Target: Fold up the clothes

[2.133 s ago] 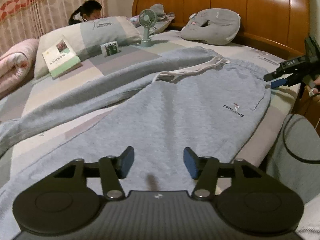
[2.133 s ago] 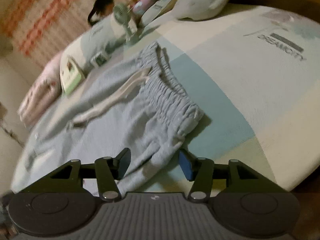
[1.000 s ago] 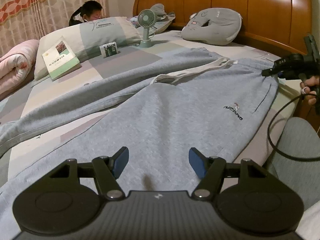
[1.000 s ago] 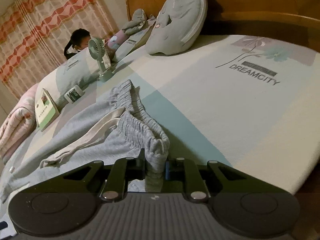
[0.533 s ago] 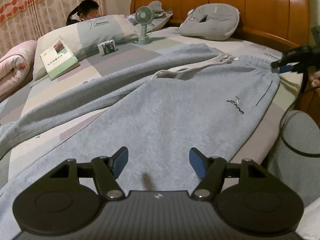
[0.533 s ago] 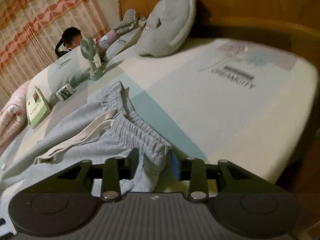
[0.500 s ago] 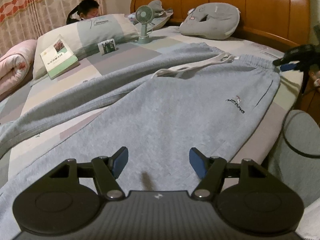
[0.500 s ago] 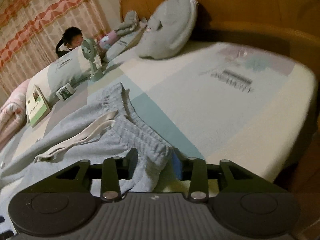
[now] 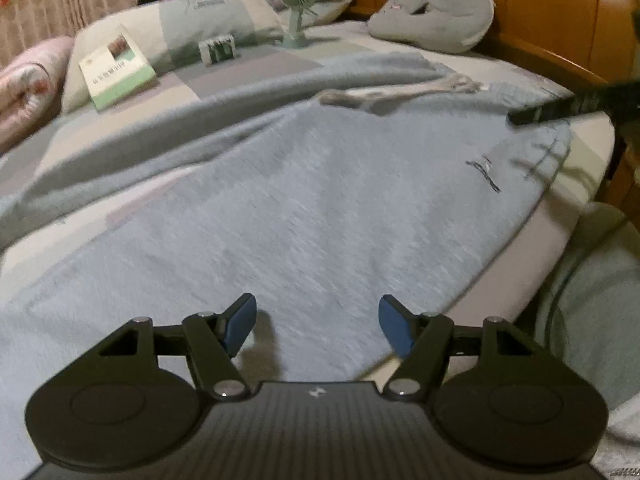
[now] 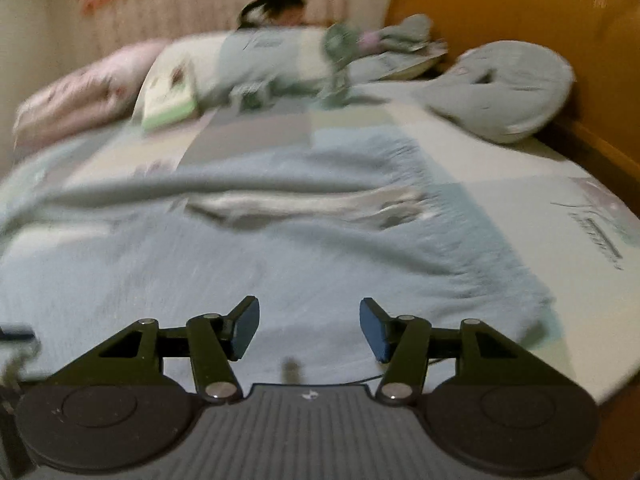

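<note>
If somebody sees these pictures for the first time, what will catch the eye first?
First, the grey sweatpants spread flat over most of the bed. Then the two open claws, left and right, each hovering over the fabric and holding nothing. Behind, a small green fan stands by the pillows.

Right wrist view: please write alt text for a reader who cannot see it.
The open right gripper hovers empty above grey sweatpants spread flat on a bed, their elastic waistband and white drawstring ahead. The picture is motion-blurred; pillows, a book, a small fan and a wooden headboard lie beyond.
</note>
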`<state>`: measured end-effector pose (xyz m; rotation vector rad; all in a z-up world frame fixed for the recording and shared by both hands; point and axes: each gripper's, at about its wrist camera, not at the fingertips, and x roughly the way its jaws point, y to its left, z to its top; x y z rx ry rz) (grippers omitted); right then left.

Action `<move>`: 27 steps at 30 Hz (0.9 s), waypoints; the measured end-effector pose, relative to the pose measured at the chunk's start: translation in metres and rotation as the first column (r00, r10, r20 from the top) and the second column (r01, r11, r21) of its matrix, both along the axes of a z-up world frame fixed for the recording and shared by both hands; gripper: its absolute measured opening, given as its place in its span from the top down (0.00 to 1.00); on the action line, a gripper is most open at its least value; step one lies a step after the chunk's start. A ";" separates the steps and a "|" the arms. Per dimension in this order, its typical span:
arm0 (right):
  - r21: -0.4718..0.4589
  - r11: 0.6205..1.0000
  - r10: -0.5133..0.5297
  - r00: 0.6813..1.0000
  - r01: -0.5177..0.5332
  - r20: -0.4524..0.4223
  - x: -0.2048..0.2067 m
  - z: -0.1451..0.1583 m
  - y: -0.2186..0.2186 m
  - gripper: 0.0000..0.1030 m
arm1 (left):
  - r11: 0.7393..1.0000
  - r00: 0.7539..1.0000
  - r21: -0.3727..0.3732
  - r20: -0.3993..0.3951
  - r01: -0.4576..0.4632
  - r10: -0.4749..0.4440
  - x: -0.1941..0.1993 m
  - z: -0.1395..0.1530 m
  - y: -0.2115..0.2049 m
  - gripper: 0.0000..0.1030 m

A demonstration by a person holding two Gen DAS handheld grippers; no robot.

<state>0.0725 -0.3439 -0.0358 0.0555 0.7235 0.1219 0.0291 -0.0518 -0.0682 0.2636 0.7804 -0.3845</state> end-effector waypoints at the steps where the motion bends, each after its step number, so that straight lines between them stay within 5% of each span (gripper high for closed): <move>1: 0.000 1.000 0.005 1.000 -0.005 -0.015 0.003 -0.006 0.005 0.41 | 1.000 1.000 -0.002 0.002 -0.009 0.009 0.002 0.000 0.002 0.30; 7: -0.078 0.997 -0.005 0.997 0.000 -0.073 -0.012 -0.027 0.014 0.39 | 0.998 0.997 0.001 -0.043 -0.063 0.063 0.004 -0.012 0.016 0.28; 15: -0.140 0.990 -0.002 0.994 -0.013 -0.109 -0.022 -0.010 0.021 0.35 | 0.998 0.998 0.032 -0.033 -0.049 0.050 -0.002 -0.002 0.025 0.26; 18: -0.114 0.993 0.021 0.997 -0.030 -0.078 -0.019 -0.002 0.029 0.30 | 0.997 0.998 0.039 -0.003 -0.068 0.068 0.002 0.004 0.025 0.26; 27: -0.065 0.996 0.052 0.990 -0.061 -0.130 -0.018 -0.020 0.043 0.20 | 0.993 0.990 -0.030 -0.087 -0.117 0.114 -0.001 0.004 0.047 0.25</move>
